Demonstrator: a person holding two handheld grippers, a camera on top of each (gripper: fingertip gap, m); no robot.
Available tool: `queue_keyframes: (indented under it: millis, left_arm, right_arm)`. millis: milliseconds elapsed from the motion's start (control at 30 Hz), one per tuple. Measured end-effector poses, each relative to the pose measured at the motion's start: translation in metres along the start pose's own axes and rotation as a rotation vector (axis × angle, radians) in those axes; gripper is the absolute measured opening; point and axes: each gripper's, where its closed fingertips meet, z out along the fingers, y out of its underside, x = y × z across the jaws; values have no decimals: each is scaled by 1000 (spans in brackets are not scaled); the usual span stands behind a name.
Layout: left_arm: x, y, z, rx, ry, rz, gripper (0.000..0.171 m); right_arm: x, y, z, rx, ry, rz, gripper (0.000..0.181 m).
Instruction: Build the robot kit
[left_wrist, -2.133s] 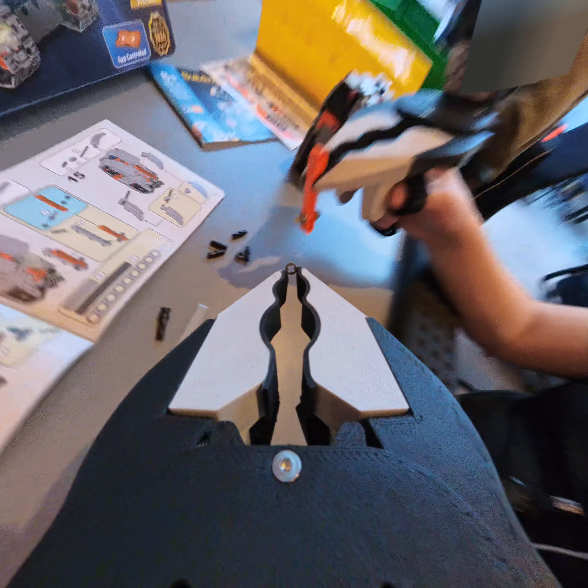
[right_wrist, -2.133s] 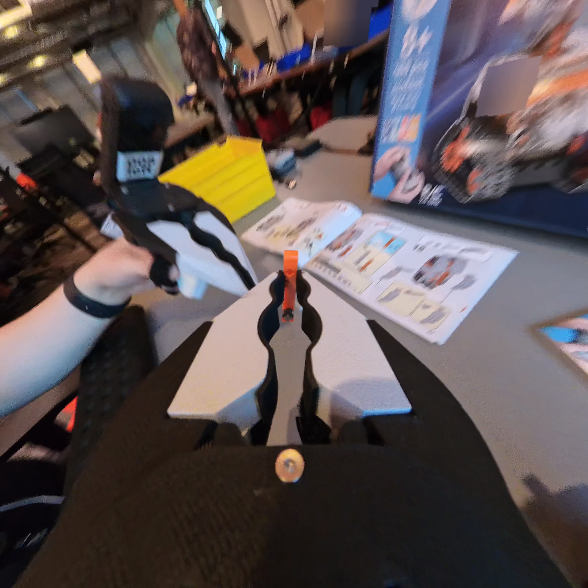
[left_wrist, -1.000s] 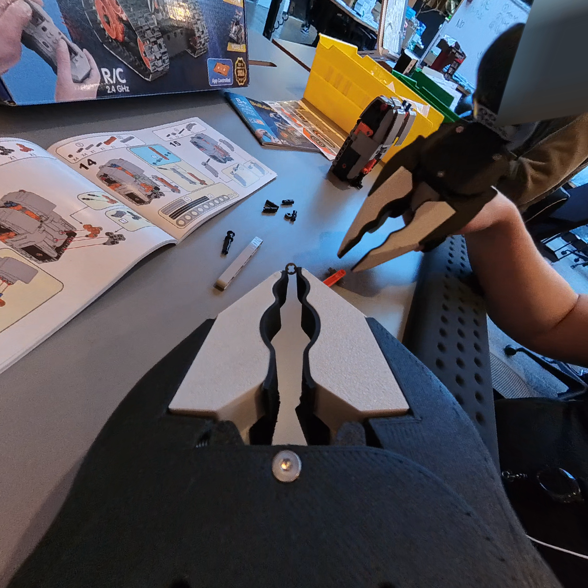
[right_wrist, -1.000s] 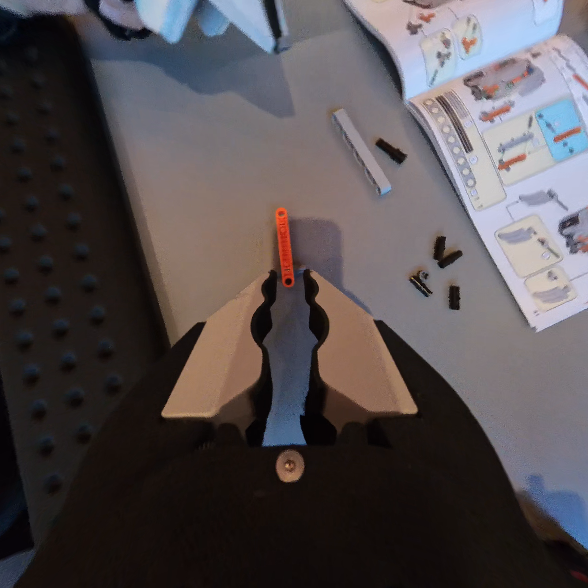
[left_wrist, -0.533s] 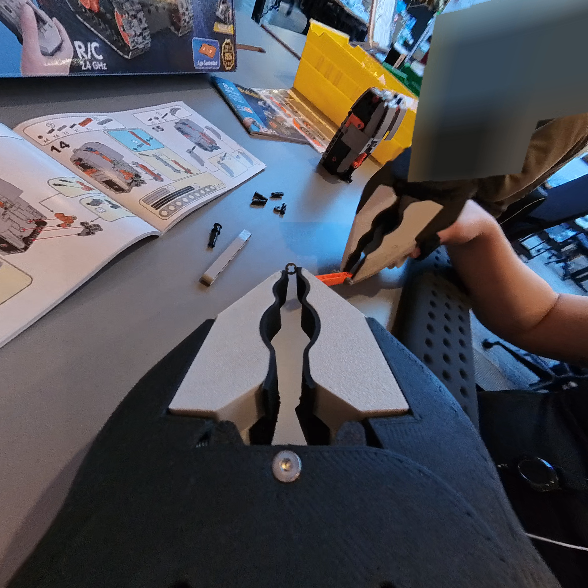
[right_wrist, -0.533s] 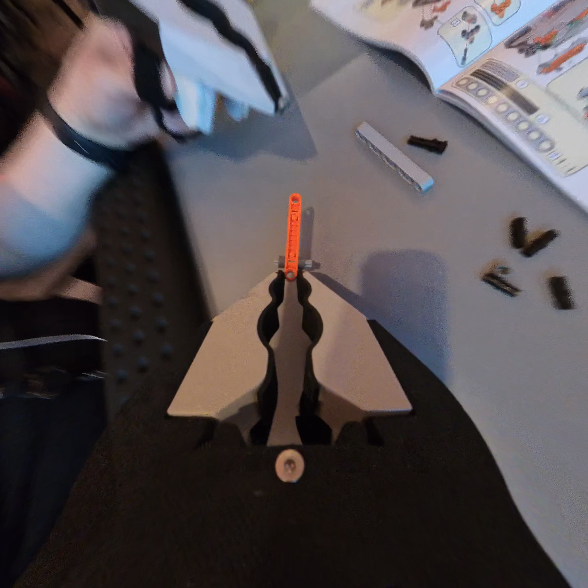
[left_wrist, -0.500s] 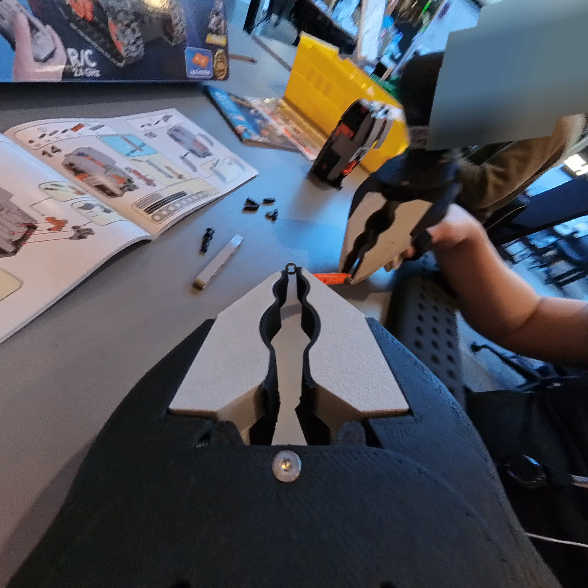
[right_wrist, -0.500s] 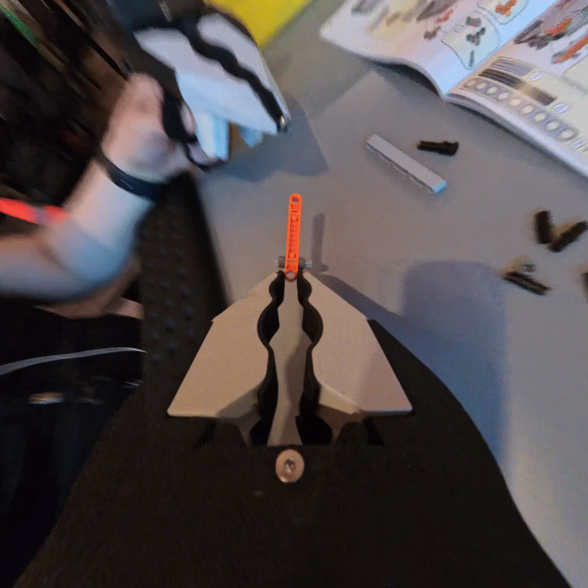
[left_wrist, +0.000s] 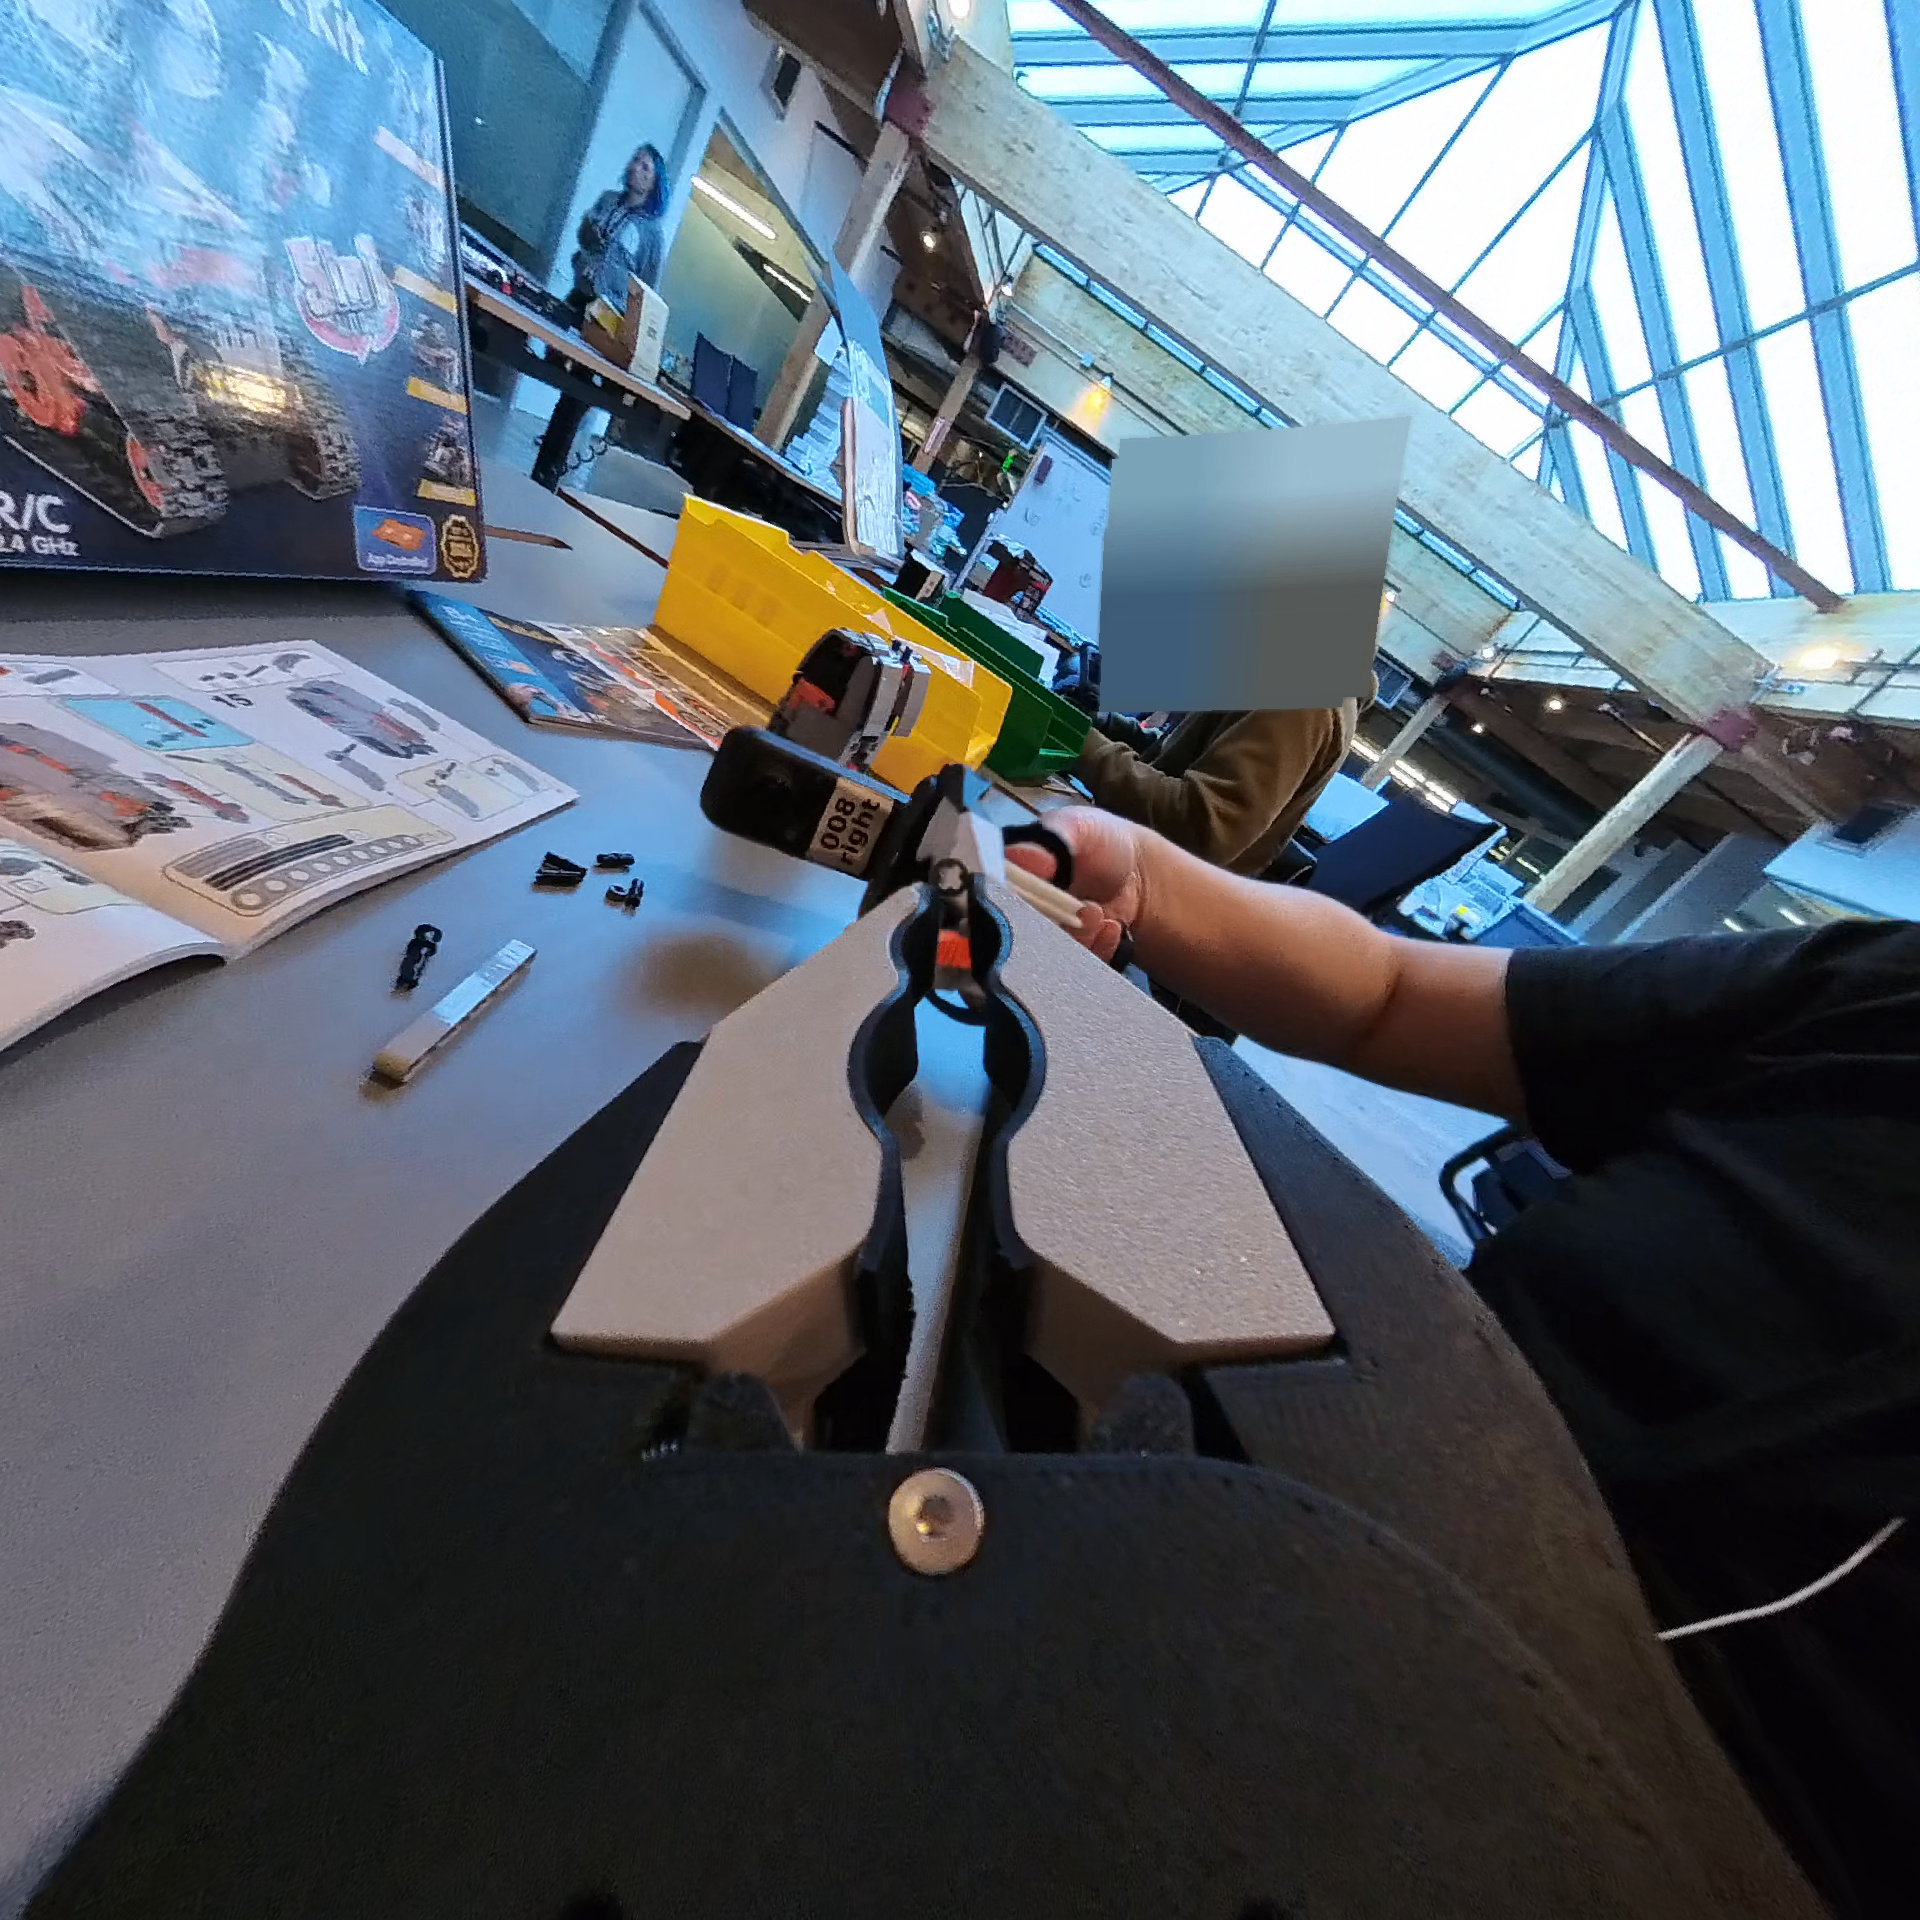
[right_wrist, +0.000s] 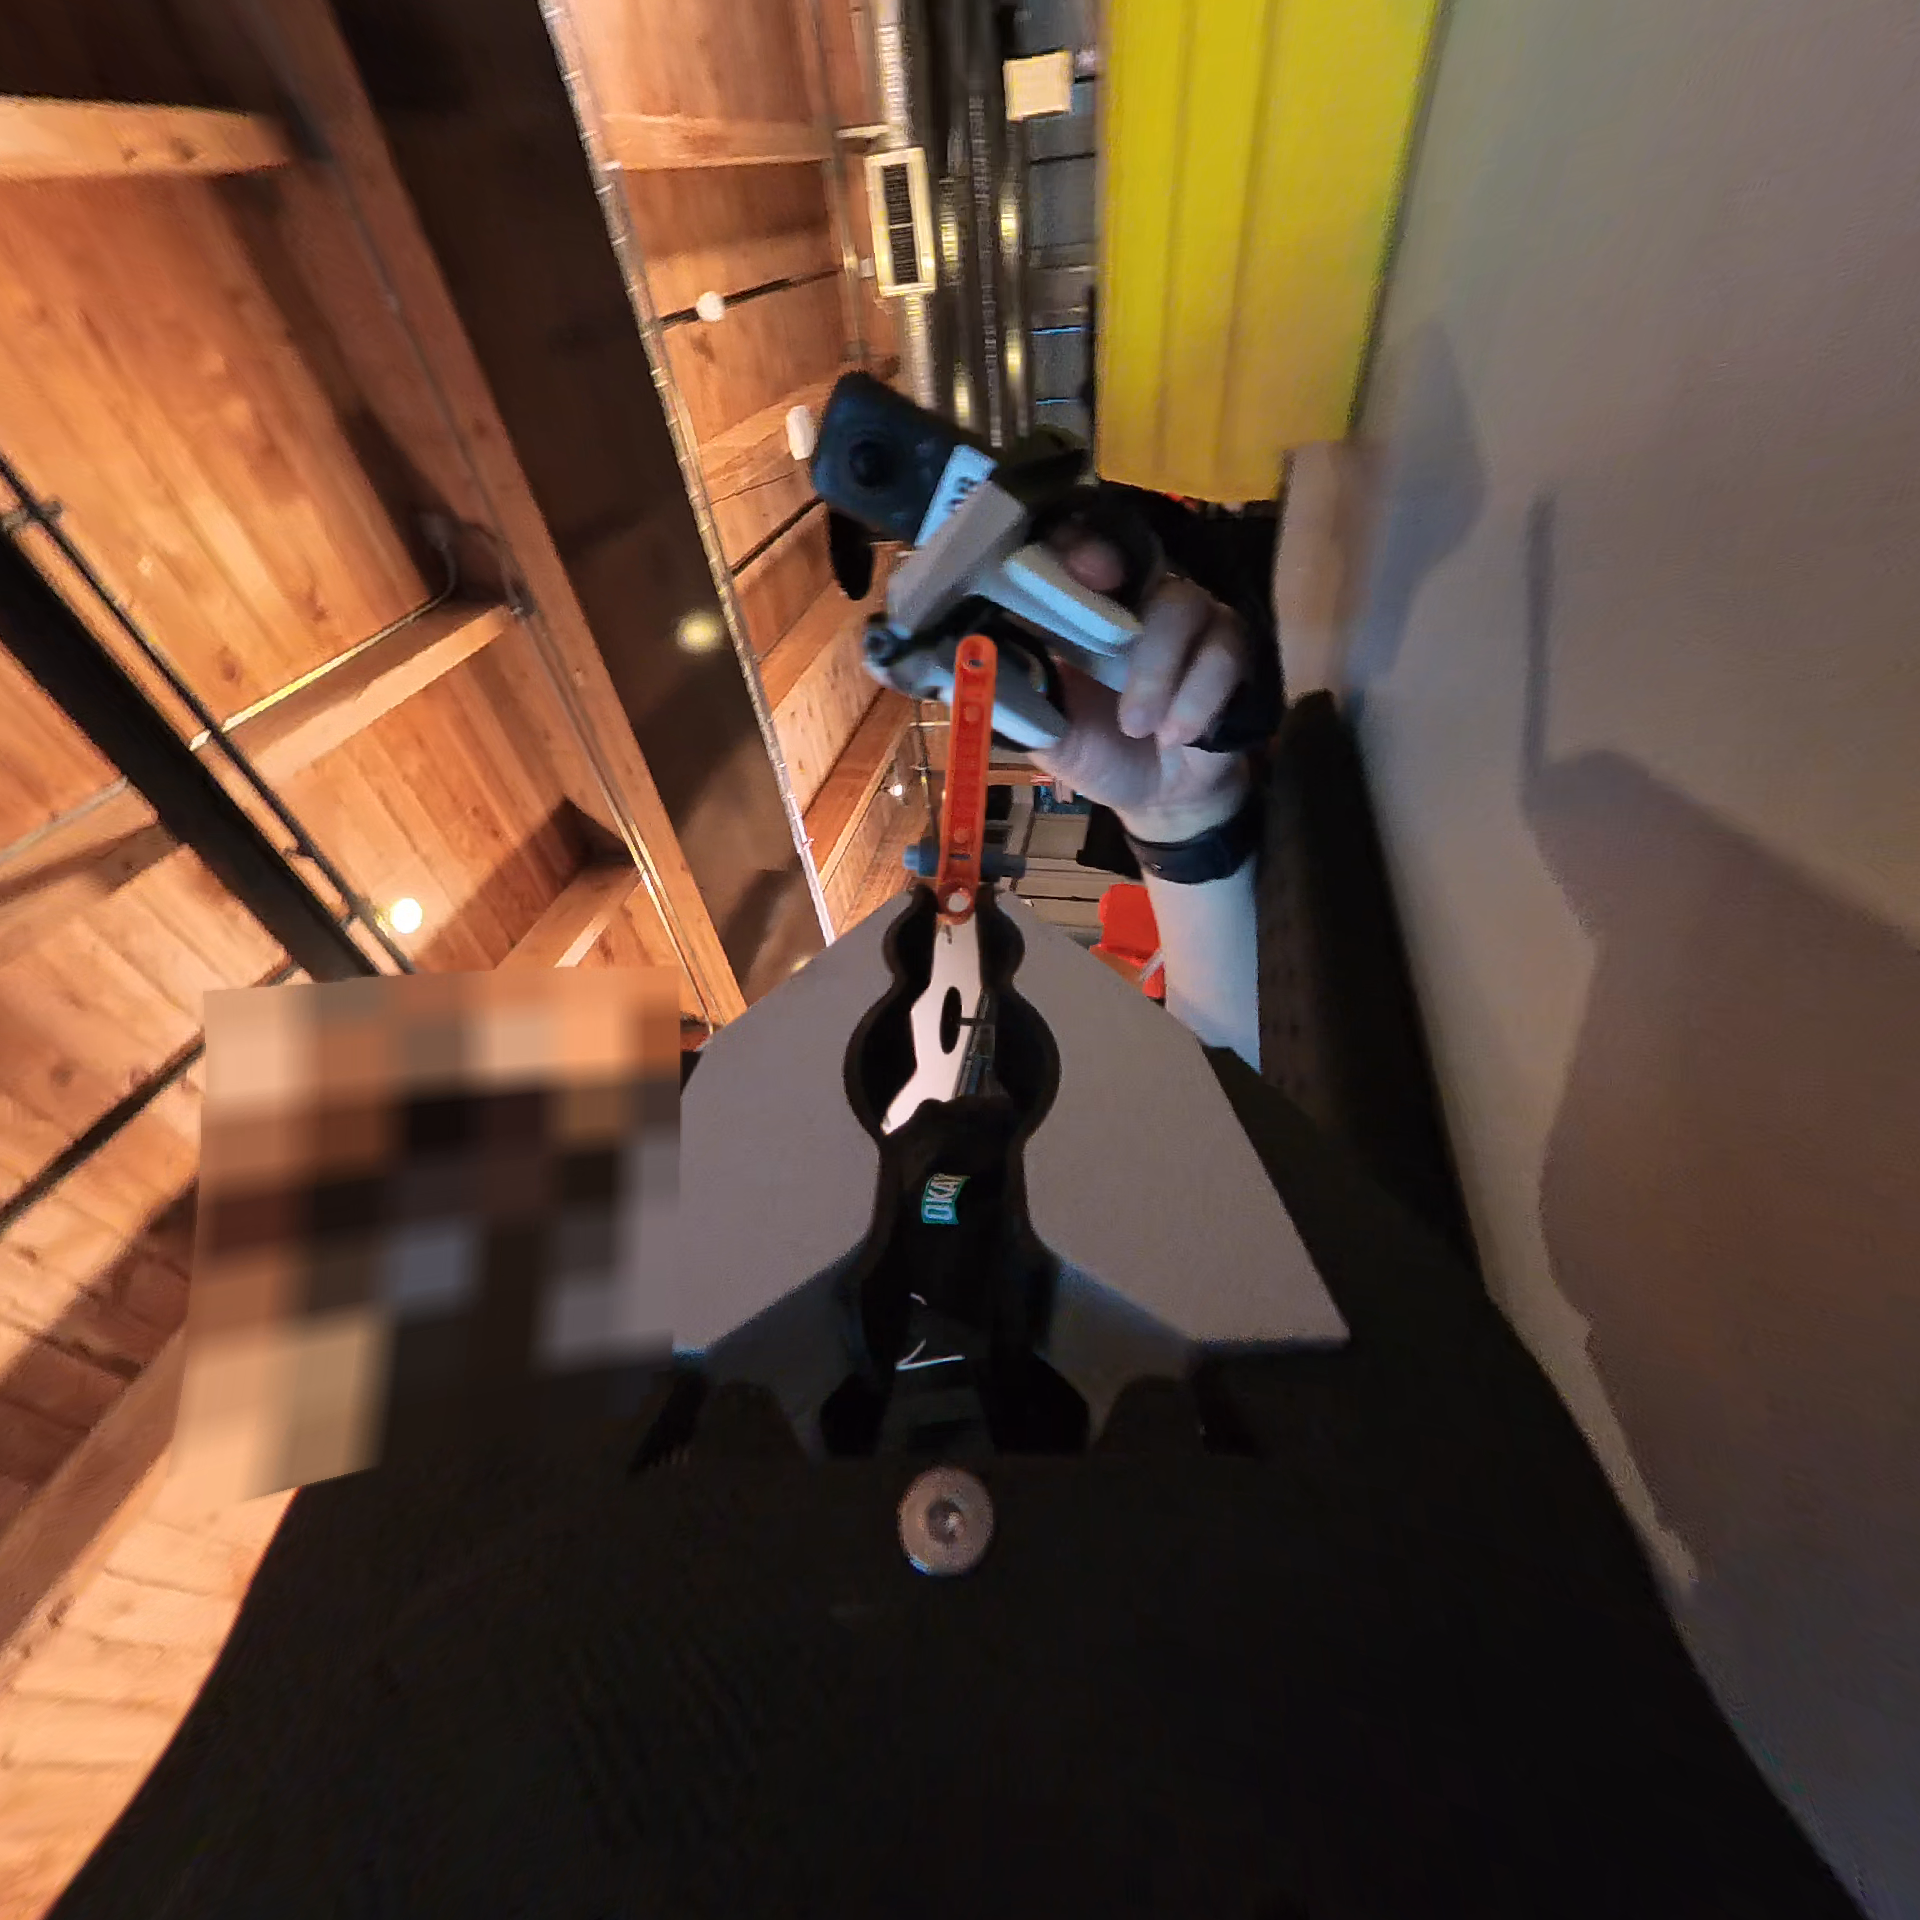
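Note:
My right gripper (right_wrist: 956, 909) is shut on the lower end of a thin orange beam (right_wrist: 964, 769) that has a grey pin (right_wrist: 961, 862) through it. It holds the beam in the air, rolled sideways to the table. My left gripper (left_wrist: 945, 891) is shut on a small black piece (right_wrist: 881, 646) at its tips. The left gripper also shows in the right wrist view (right_wrist: 891, 657), its tips almost touching the beam's far end. In the left wrist view the right gripper (left_wrist: 961, 847) faces me just beyond my tips. A bit of the orange beam (left_wrist: 948, 948) shows through the finger gap.
On the grey table (left_wrist: 208, 1195) lie a grey beam (left_wrist: 457, 1008), black pins (left_wrist: 416, 951) (left_wrist: 587, 868) and an open instruction booklet (left_wrist: 260, 769). Behind stand a toy box (left_wrist: 208, 312), a yellow bin (left_wrist: 790, 613), a green bin (left_wrist: 997, 665) and a tracked model (left_wrist: 857, 686). Across from one pair of fingers to the other is roughly 7 cm.
The right gripper closed on the orange beam lying on the table and lifted it. Both grippers rose and swung tip to tip, and the right one rolled sideways.

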Motion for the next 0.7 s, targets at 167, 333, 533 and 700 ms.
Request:
queue_keyframes:
  millis: [167, 333, 533, 700]
  left_arm:
    - [-3, 7, -4, -13, -27, -36, 1]
    - [0, 6, -3, -9, -14, -39, 1]
    - [9, 7, -4, -7, 1, 17, 1]
    - [13, 12, -1, -27, 40, -10, 1]
  right_arm:
    - [29, 7, -8, -57, 239, 175, 5]
    - [43, 14, -18, -32, 404, 391, 6]
    - [62, 3, -42, 195, 485, 538, 5]
    - [70, 3, -52, 273, 555, 574, 5]
